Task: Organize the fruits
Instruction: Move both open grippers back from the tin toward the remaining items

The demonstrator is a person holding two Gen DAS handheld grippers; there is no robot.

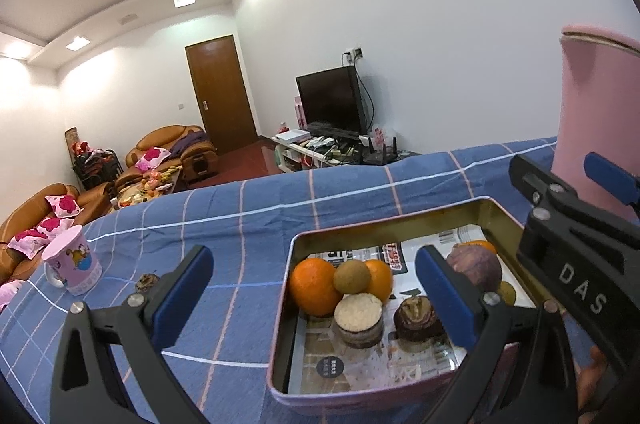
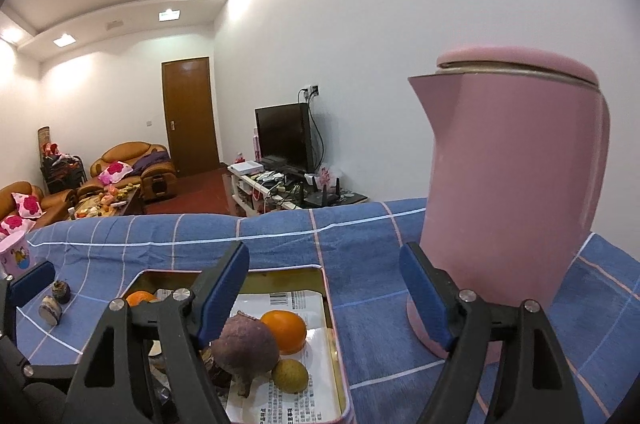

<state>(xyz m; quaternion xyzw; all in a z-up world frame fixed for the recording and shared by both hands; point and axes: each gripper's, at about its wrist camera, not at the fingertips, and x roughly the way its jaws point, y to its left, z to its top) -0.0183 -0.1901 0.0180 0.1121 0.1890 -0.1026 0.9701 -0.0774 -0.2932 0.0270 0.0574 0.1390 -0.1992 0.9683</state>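
A pink metal tray (image 1: 280, 328) lined with newspaper sits on the blue checked cloth. It holds two oranges (image 1: 314, 284), a brown longan (image 1: 352, 276), a cut taro piece (image 1: 358, 320), a dark mangosteen (image 1: 418, 316) and a purple round fruit (image 1: 476, 266). My left gripper (image 1: 316, 300) is open and empty above the tray's left part. My right gripper (image 2: 324, 296) is open and empty above the tray's right rim (image 2: 330, 308), near the purple fruit (image 2: 245, 348), an orange (image 2: 285, 330) and a longan (image 2: 290, 375).
A tall pink kettle (image 2: 512, 192) stands right of the tray. A pink cartoon cup (image 1: 74, 260) stands at the left with a small dark fruit (image 1: 147, 281) near it. Two small pieces (image 2: 56, 300) lie on the cloth left of the tray. The table's far edge runs behind.
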